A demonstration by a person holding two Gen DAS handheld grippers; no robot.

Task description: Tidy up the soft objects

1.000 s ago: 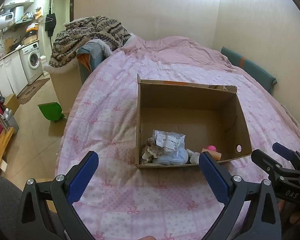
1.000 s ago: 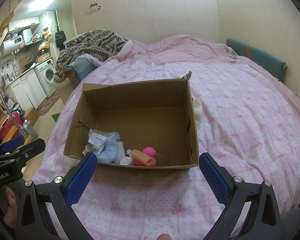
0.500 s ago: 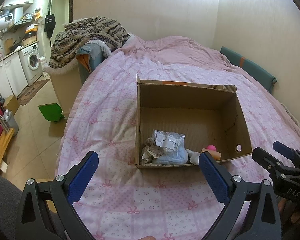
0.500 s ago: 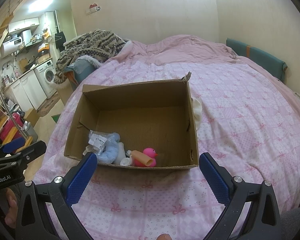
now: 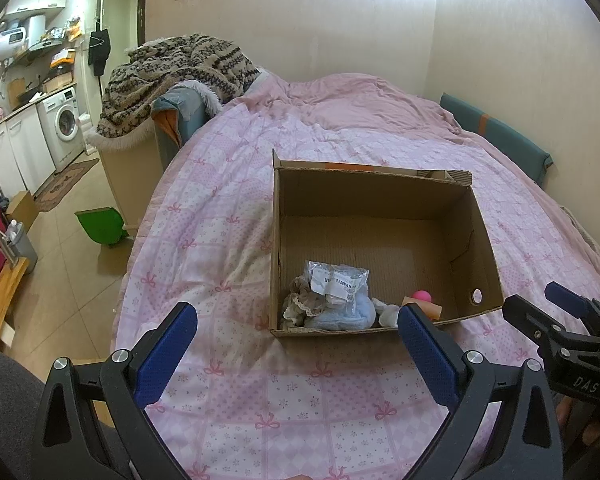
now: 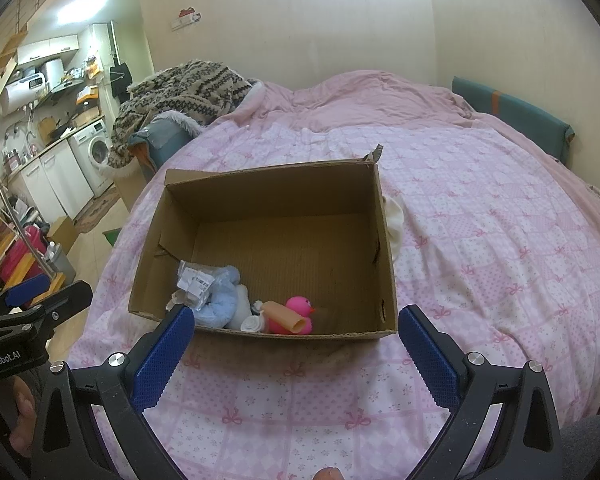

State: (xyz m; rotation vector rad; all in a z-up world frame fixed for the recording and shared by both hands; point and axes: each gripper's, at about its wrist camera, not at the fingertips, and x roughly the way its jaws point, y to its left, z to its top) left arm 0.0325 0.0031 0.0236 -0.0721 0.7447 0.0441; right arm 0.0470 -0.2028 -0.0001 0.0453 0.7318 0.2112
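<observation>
Both claws wide, empty: left claw (image 5: 296, 354), right claw (image 6: 296, 354) | unchanged, hovering at bed's near edge | cardboard box (image 6: 384, 248) holds pink duck (image 6: 298, 308); white cloth (image 6: 394, 220) remains outside.

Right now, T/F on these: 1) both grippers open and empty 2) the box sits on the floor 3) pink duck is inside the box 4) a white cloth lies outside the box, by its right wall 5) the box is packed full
1) Left gripper and right gripper are open and empty. True.
2) The box sits on the floor. False: it sits on the bed.
3) The duck is inside the box. True, near the front wall.
4) A white cloth lies outside the box, by its right wall. True.
5) The box is packed full. False: a few items crowd the front, including a bagged blue item; most of the bottom is bare.
</observation>
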